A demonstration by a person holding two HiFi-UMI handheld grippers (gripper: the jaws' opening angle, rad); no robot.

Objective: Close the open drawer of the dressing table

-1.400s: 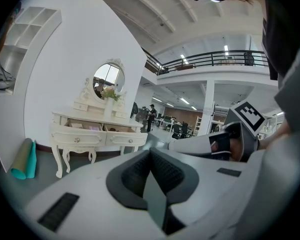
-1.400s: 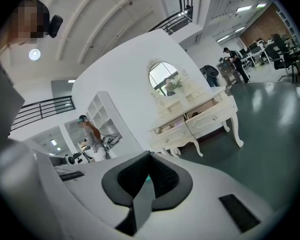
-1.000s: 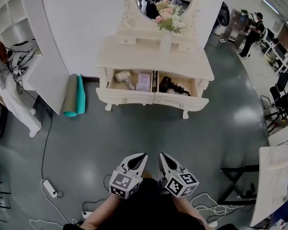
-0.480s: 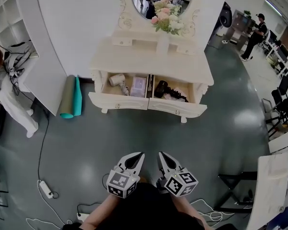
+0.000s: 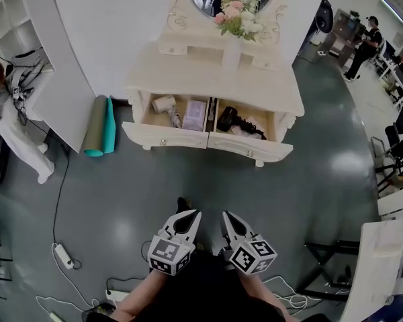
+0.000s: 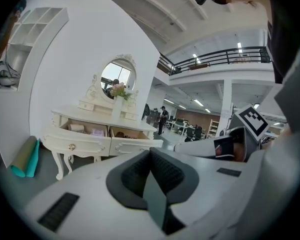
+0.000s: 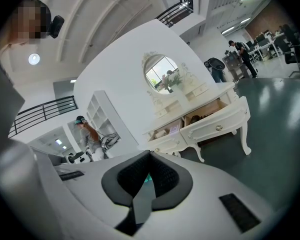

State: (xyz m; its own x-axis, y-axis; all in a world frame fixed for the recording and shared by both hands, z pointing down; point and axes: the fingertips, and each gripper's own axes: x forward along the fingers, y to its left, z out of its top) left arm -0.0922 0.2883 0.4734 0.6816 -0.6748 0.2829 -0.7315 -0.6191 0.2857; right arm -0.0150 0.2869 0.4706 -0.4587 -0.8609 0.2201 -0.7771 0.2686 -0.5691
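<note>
The dressing table [image 5: 211, 79] at twelve o'clock sits nearer than a second ago, so the approach is on! The left drawer [image 5: 166, 137] and right drawer [image 5: 250, 150] both hang open, possibly holding hair dryers. The left claw [image 5: 193, 215] and right claw [image 5: 227, 217] are pinched together, empty, well apart from the drawers.

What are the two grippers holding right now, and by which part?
Nothing. The left gripper and the right gripper each have their jaws together with nothing between them, well short of the dressing table and its open drawers.
</note>
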